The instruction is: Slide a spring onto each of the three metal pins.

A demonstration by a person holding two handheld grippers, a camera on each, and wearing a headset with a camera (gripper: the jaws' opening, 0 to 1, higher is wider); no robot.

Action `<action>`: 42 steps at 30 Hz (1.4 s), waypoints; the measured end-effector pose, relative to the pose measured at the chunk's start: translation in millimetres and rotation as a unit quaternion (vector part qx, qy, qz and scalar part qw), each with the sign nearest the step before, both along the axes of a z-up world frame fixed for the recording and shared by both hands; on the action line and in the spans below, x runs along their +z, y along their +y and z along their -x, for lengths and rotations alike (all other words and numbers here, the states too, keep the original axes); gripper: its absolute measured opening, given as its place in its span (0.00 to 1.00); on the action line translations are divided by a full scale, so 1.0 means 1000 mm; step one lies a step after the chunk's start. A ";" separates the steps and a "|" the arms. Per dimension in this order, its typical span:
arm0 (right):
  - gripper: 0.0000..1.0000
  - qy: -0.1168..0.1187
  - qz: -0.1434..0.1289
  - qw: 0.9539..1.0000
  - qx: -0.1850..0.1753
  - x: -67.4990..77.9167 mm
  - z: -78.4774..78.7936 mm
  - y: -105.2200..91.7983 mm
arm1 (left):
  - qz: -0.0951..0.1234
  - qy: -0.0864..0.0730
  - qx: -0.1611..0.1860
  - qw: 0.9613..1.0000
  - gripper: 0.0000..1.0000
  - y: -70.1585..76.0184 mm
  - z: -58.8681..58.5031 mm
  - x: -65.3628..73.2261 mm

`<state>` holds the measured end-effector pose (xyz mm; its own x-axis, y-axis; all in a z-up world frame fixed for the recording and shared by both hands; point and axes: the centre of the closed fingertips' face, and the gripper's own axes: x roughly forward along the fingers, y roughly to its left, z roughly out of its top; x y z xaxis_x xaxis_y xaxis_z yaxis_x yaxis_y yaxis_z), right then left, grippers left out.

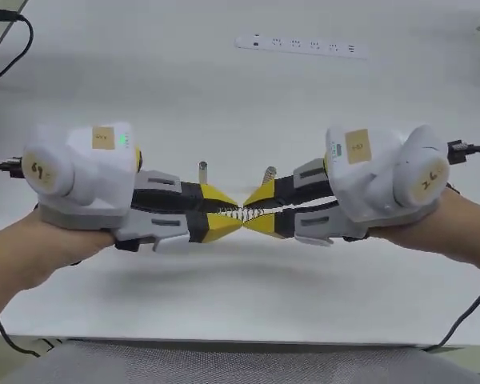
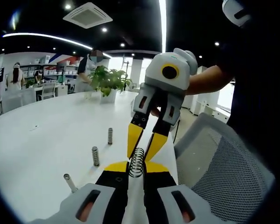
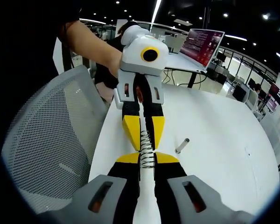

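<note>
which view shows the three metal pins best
The left gripper view: all three stand in a row on the table, two sprung pins and a bare pin nearest. The head view catches two pins just beyond the gripped spring; the right gripper view has one bare pin.

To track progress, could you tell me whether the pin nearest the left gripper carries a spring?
Bare: the pin shows metal, no coil, unlike the other two pins. The spring is held between left gripper and right gripper.
</note>
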<state>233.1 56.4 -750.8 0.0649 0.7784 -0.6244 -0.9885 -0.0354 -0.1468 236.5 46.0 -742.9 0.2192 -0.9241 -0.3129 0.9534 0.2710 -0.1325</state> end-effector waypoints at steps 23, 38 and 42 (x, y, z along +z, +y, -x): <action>0.09 0.001 -0.001 1.000 0.001 -0.001 0.004 -0.001 | 0.000 0.008 -0.005 1.000 0.02 -0.001 0.005 -0.001; 0.11 0.005 0.008 1.000 0.003 -0.004 0.005 -0.008 | 0.005 0.020 -0.007 1.000 0.02 -0.002 0.006 0.000; 0.09 0.010 0.004 1.000 -0.005 -0.005 0.003 -0.011 | 0.008 0.022 -0.009 1.000 0.02 -0.001 0.007 0.001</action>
